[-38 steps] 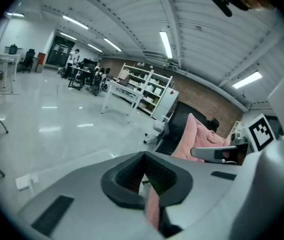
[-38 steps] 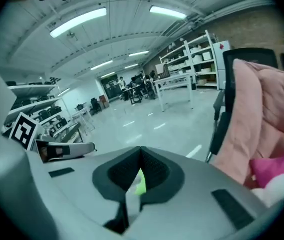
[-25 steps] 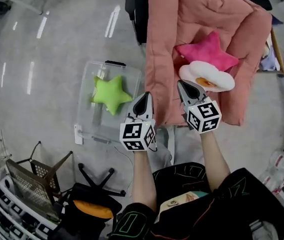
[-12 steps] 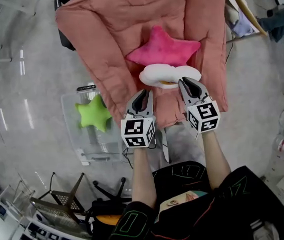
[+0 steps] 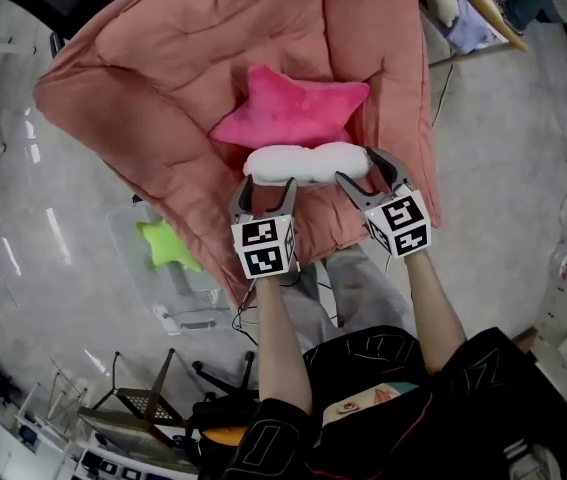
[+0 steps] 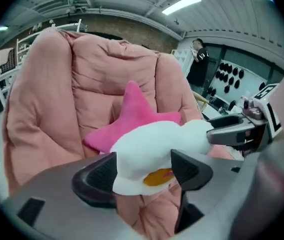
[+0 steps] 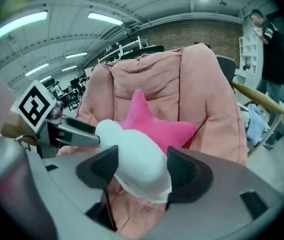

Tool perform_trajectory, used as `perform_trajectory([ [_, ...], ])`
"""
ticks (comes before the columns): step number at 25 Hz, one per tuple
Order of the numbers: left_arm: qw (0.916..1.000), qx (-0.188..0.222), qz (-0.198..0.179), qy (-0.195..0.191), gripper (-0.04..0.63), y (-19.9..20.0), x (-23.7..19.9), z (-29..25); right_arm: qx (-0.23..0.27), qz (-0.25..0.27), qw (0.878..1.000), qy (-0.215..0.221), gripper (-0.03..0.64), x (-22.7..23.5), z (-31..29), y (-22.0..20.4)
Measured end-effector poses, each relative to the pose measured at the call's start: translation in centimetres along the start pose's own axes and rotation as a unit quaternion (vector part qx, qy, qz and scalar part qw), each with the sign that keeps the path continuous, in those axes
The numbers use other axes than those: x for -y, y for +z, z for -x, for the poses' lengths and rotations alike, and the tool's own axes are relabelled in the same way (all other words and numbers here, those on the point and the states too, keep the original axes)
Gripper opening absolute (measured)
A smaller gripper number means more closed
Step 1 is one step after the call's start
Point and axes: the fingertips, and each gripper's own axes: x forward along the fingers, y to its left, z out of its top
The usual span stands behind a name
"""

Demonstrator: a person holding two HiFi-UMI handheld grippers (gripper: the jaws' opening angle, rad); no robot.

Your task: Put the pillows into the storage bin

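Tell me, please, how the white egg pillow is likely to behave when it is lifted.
The white egg pillow looks plush and puffy, so it is probably light and squashy under a grip. Its long, narrow shape would likely sag in the middle if held by the ends. Its soft matte fabric seems unlikely to slip.

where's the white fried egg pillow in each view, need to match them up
Head view: fried egg pillow at centre, just below the pink star pillow.
Left gripper view: the pillow sits low centre, yolk showing underneath.
Right gripper view: the pillow sits low centre, no yolk visible.
Shared landmark: the pink star pillow, right behind it in all three.
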Motion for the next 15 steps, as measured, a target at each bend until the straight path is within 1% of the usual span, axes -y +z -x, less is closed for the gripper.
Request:
perform_trajectory([
  [2, 0.9999, -0.003, 0.017, -0.001, 0.337, -0.2, 0.2, -1.5, -0.001, -0.018, 0.999, 0.027, 0.287, 0.2, -0.8, -0.1],
  [4, 0.9995, 0.010, 0.029, -0.001, 0.316, 0.2, 0.2, -2.4, -0.002, -0.036, 0.998, 0.044, 0.287, 0.4, -1.4, 0.1],
  [6, 0.9994, 0.017, 0.029, -0.002, 0.291, 0.5, 0.3, -2.9, -0.005, -0.050, 0.997, 0.058, 0.273, 0.4, -1.6, 0.2],
  [9, 0.9998, 0.016, 0.014, 0.000, 0.182, 0.9, 0.5, -2.9, -0.010, -0.056, 0.996, 0.072, 0.179, 0.0, -1.5, 0.6],
  [11, 0.9995, 0.019, 0.024, -0.001, 0.140, 0.9, 0.4, -2.5, -0.013, -0.060, 0.995, 0.080, 0.132, -0.5, -1.2, 0.9],
  [13, 0.9990, 0.024, 0.039, 0.001, 0.106, 0.9, 0.1, -1.8, -0.012, -0.073, 0.993, 0.094, 0.104, -1.3, -0.8, 1.4],
  [15, 0.9988, 0.029, 0.040, 0.006, 0.092, 1.1, -0.3, -0.9, 0.002, -0.086, 0.990, 0.110, 0.098, -2.2, -0.4, 2.8],
])
